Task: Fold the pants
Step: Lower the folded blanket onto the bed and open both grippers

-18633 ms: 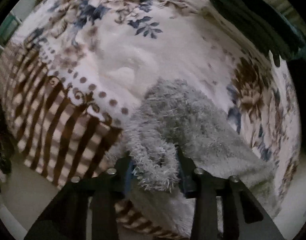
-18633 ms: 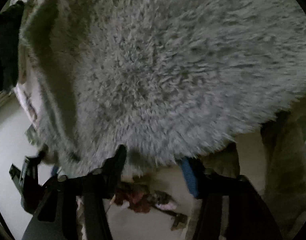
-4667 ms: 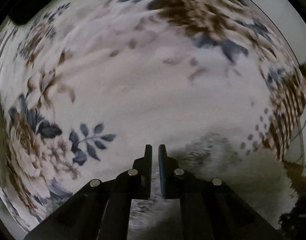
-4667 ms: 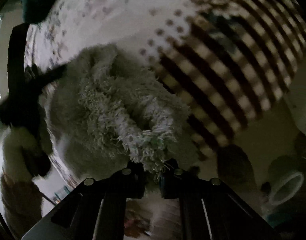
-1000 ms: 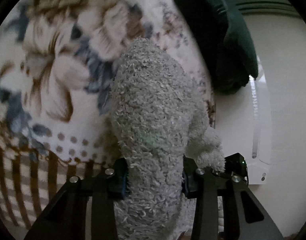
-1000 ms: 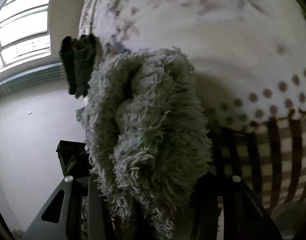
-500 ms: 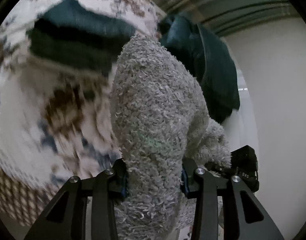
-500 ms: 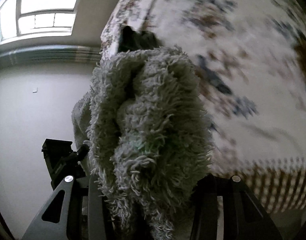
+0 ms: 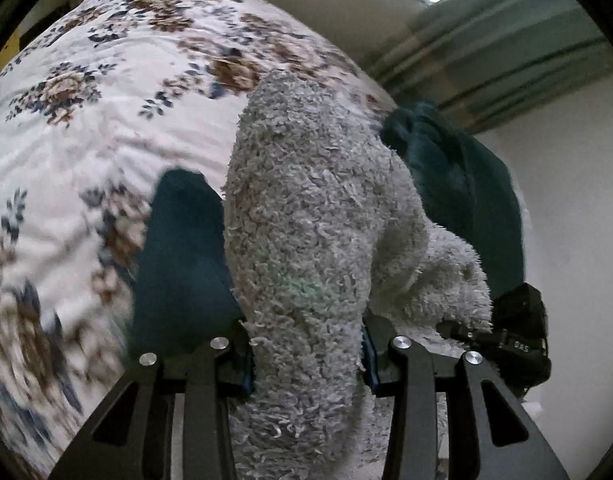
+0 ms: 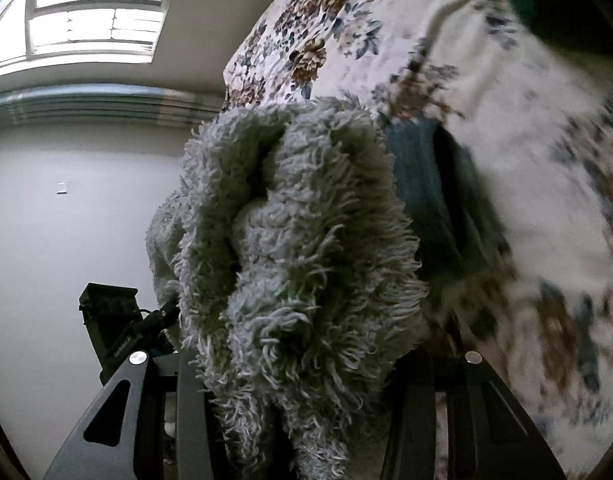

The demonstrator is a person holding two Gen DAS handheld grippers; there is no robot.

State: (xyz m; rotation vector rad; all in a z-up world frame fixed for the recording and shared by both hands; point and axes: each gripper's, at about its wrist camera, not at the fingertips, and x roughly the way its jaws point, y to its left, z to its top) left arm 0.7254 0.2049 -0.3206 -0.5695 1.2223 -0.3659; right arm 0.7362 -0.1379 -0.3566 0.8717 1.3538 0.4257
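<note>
— Both your claws got it? Where's the bundle?

— Yep. Your left gripper [image 9: 306, 354] and right gripper [image 10: 294, 364] each pinch the fluffy grey pants [image 9: 306, 216], bunched thick between the fingers, held above the floral bedspread [image 9: 86, 120]. Dark teal clothes [image 9: 178, 264] lie just behind.

The pants [image 9: 306, 216] filled the span between the left gripper's [image 9: 306, 354] fingers and blocked the way straight ahead. Left of the pants a dark folded garment [image 9: 178, 256] lay on the bedspread [image 9: 86, 112]; beyond it the bedspread lay bare. Right of the pants a dark heap [image 9: 458, 184] and the right gripper [image 10: 290, 364] stood close
</note>
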